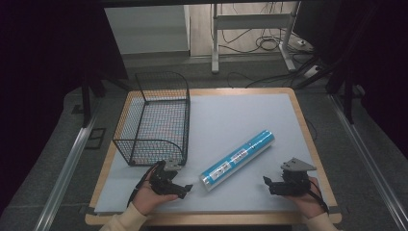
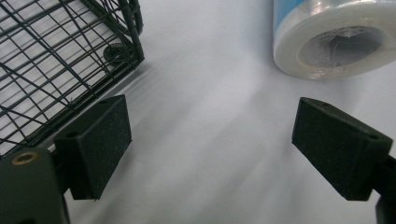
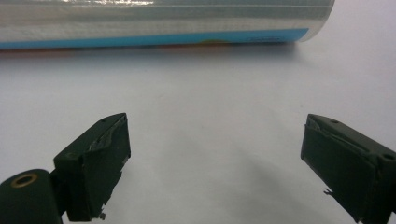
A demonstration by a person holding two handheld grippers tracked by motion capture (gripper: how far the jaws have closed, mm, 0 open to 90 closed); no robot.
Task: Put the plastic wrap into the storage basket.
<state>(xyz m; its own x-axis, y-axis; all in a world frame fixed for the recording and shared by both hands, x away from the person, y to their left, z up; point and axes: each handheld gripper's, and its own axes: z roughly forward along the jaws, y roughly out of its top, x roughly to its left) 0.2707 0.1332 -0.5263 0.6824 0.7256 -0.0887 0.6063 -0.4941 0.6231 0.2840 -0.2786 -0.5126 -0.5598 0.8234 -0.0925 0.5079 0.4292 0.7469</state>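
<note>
High view: dim room, dark corners, the pale mat (image 1: pixel 240 120) the brightest area, evenly lit from above; soft short shadow under the blue roll (image 1: pixel 238 160). Slight blur overall, low resolution. Left gripper view: wire basket (image 2: pixel 60 60) casts a faint streaked shadow on the mat beside it; roll end glares white, soft focus. Right gripper view: specular streaks along the roll, blurred, a dark shadow band just below it.

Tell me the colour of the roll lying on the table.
The roll is bright blue with a white label strip, wrapped in clear film; clearest in the high view.
</note>
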